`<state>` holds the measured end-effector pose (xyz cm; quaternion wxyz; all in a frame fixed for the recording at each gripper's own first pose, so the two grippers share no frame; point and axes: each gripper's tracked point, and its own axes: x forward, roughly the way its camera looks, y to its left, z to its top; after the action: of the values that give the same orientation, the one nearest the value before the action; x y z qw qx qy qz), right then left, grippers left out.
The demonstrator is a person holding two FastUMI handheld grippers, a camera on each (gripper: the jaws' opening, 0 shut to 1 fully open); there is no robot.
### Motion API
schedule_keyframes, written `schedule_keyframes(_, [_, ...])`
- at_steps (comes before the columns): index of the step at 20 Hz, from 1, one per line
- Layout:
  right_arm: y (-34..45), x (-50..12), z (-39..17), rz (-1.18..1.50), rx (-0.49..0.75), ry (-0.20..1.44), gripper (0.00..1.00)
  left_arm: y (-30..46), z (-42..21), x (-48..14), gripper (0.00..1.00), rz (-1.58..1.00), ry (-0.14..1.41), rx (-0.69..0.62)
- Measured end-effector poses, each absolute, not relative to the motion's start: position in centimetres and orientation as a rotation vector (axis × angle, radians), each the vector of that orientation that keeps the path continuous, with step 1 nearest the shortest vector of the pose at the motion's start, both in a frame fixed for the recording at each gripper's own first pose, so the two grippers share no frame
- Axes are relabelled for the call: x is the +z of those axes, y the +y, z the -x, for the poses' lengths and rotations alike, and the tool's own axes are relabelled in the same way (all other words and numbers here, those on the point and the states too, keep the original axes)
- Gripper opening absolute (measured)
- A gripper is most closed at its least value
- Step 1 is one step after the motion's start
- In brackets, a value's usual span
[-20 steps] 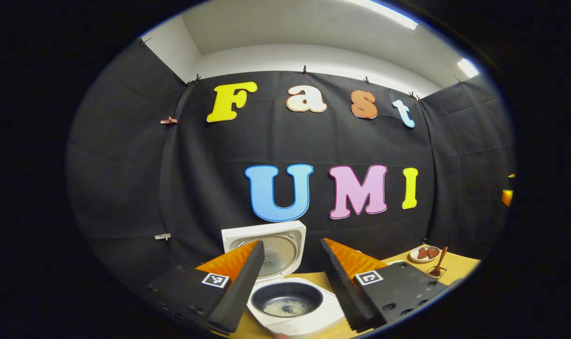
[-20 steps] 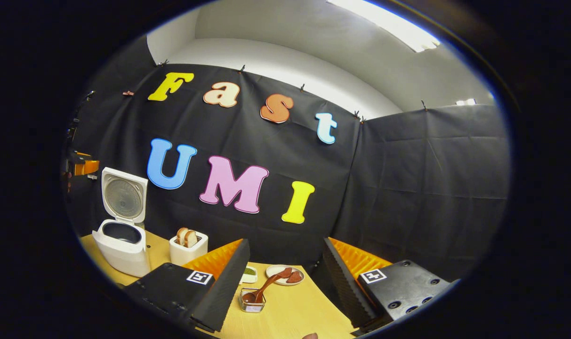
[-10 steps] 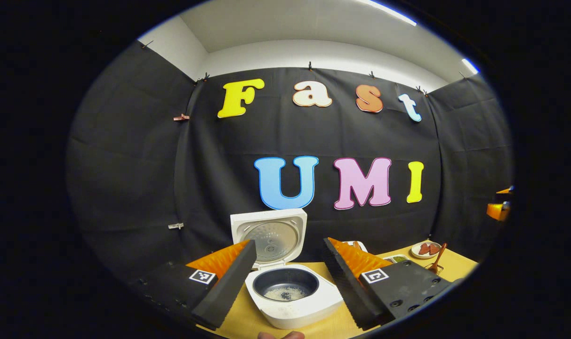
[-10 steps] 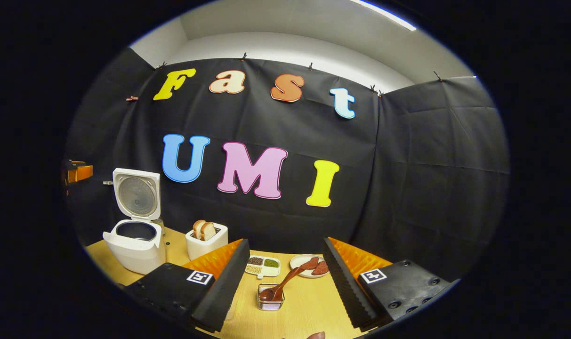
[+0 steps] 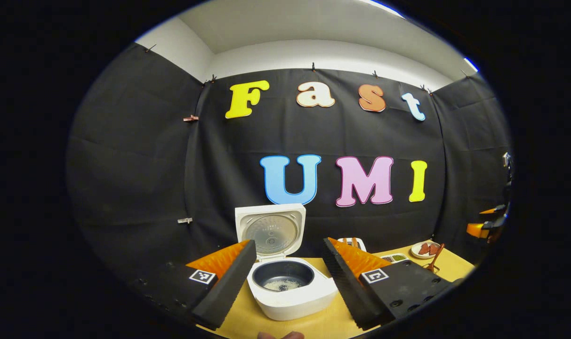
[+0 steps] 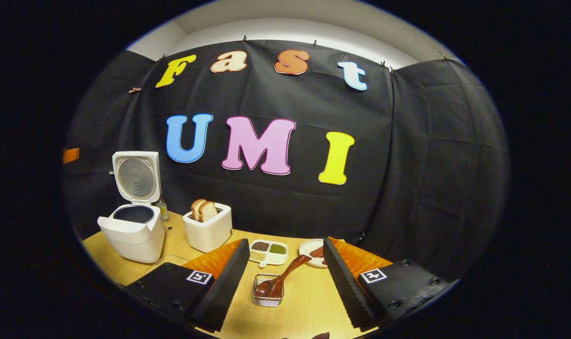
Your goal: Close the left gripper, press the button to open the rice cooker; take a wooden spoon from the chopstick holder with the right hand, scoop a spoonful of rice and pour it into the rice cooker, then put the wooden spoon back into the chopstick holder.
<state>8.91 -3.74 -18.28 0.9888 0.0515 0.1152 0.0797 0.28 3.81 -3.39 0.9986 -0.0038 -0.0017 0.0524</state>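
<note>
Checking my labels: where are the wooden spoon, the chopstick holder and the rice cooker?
wooden spoon (image 6: 289,271), right gripper view, on its handle.
chopstick holder (image 6: 266,300), right gripper view, on its front wall.
rice cooker (image 5: 292,301), left gripper view, on its white body.

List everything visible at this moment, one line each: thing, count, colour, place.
rice cooker: 1, white, table's left end, lid up, grains in its dark pot
toaster: 1, white, right of the cooker, two bread slices in it
divided dish: 1, white, mid-table, holding grains
plate: 1, white, right of that dish, brown pieces on it
chopstick holder: 1, wire, near table edge
wooden spoon: 1, brown, leaning in the holder
table: 1, light wood
left gripper: 1, open, before the cooker
right gripper: 1, open, above the holder
</note>
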Motion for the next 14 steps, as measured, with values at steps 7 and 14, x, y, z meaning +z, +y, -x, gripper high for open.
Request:
schedule_keyframes(7, [-3.4,-27.6,-14.4,-0.202,0.205,0.406,0.98,2.3,1.3,-4.8,0.96,0.019,0.039,0.169])
schedule_keyframes(14, [-0.6,-36.4,-17.9,-0.303,0.259,0.578,0.77,1.3,3.2,-5.5,0.96,0.024,0.084,0.255])
